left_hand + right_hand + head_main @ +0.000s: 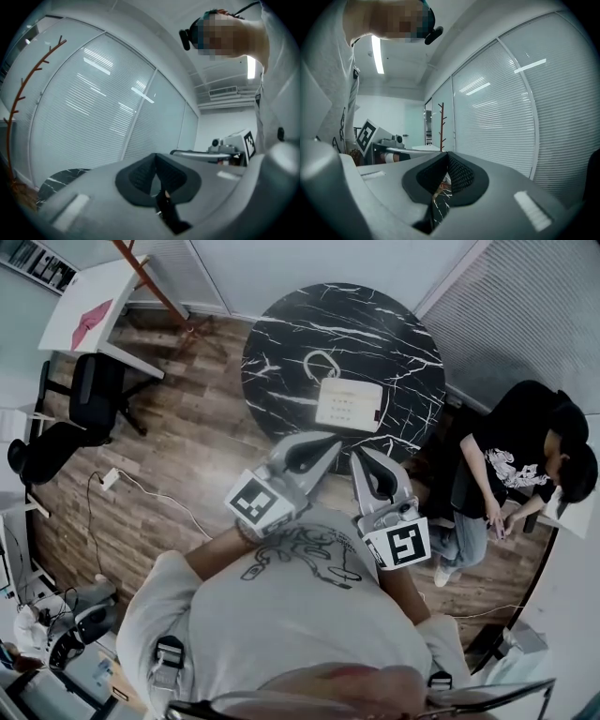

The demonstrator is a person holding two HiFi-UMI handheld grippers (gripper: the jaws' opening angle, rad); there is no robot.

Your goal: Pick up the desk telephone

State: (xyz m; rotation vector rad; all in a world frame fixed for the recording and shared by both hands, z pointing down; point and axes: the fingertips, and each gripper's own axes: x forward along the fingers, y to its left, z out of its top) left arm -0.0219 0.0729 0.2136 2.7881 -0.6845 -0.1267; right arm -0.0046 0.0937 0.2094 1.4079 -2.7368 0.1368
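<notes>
The step in hand looks like the approach. The left gripper [326, 444] and the right gripper [362, 457] are held level at the near edge of the round black counter [281, 343], each with its jaws pressed together and nothing between them. The white telephone [349, 405] sits untouched on the near part of that counter, just beyond both grippers, with its cord [322, 363] looped on its far side. As I judge it, the next move calls for reaching farther out, parting the jaws, and closing them on the phone's two sides; no box, tray or other container shows anywhere.
</notes>
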